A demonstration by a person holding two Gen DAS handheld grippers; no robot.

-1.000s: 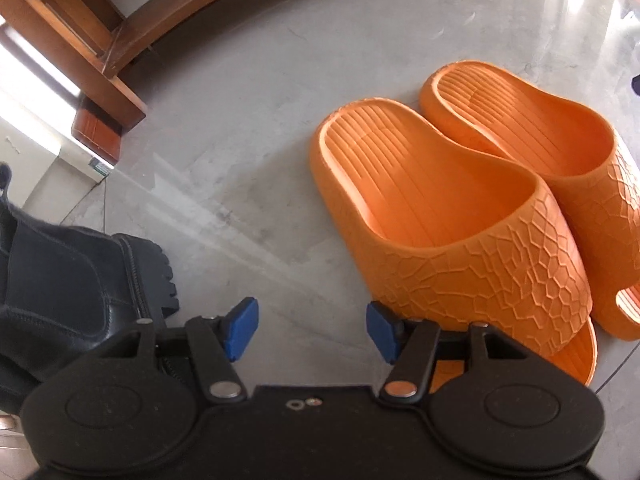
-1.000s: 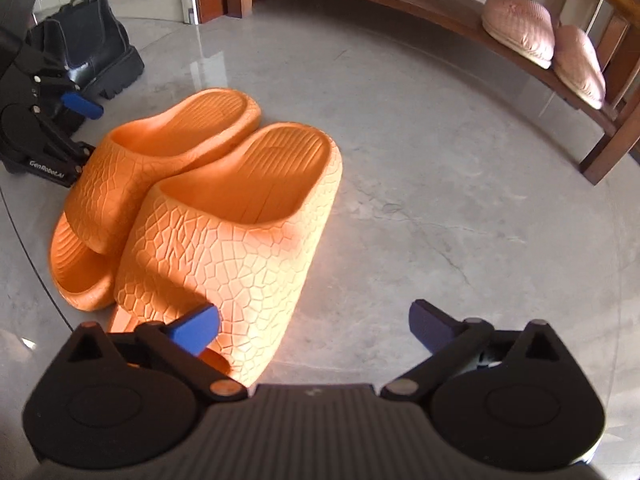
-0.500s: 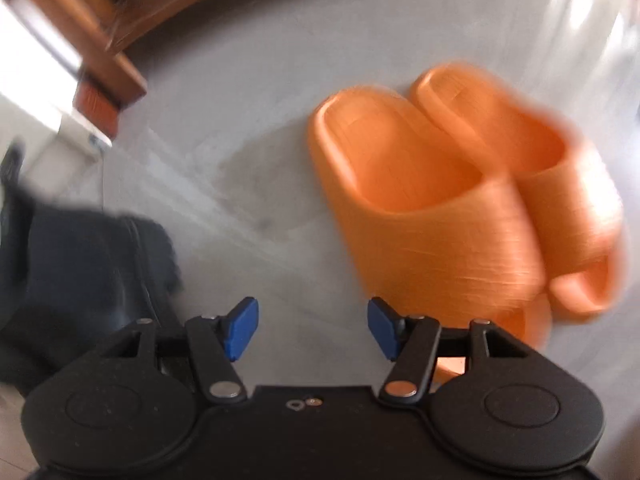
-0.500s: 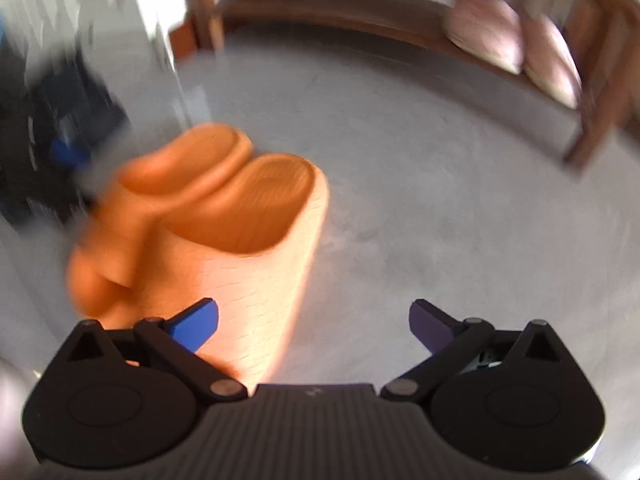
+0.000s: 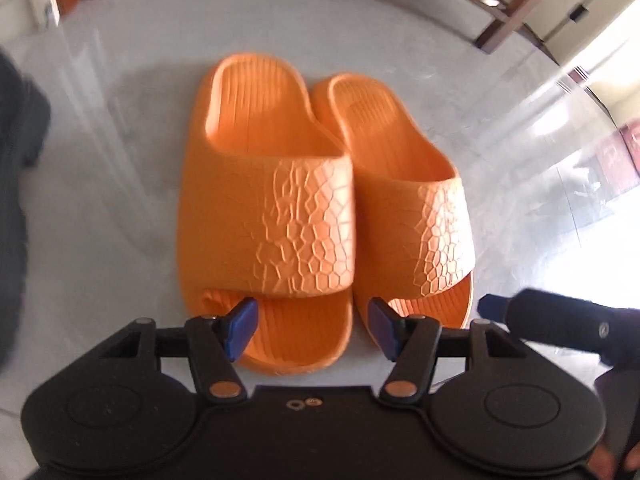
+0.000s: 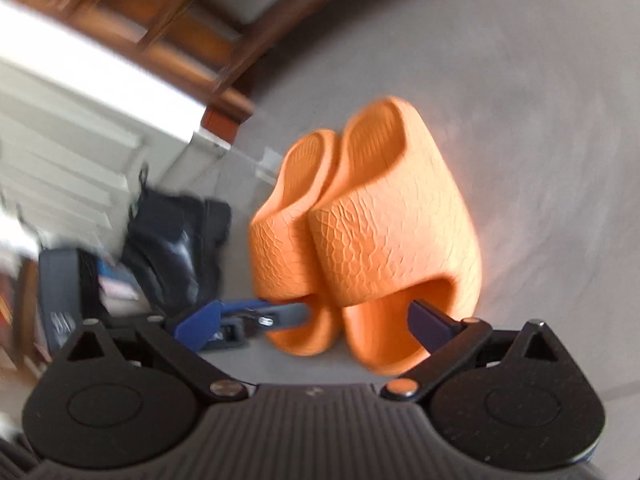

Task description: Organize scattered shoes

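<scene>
Two orange textured slides lie side by side on the grey floor, toes toward both cameras. My left gripper (image 5: pixel 311 330) points steeply down and is open, with the toe of the left slide (image 5: pixel 264 208) showing between its blue pads, which do not touch it. The right slide (image 5: pixel 412 184) lies against it. In the right wrist view my right gripper (image 6: pixel 316 322) stands wide open just in front of the toe of the right slide (image 6: pixel 392 232). The left slide (image 6: pixel 288 240) has the left gripper's fingers (image 6: pixel 280 312) at its toe.
A black boot (image 6: pixel 176 248) stands left of the slides, near a white panelled door (image 6: pixel 80 128). A wooden bench frame (image 6: pixel 168 32) runs along the back. A bench leg (image 5: pixel 496 28) shows at the upper right, and the right gripper's tip (image 5: pixel 492 306) sits close beside my left one.
Both views have rolled, and the slides now face the cameras toe first. My left gripper has come over the left slide's toe. The right gripper has swung in front of the right slide's toe. Both stay open.
</scene>
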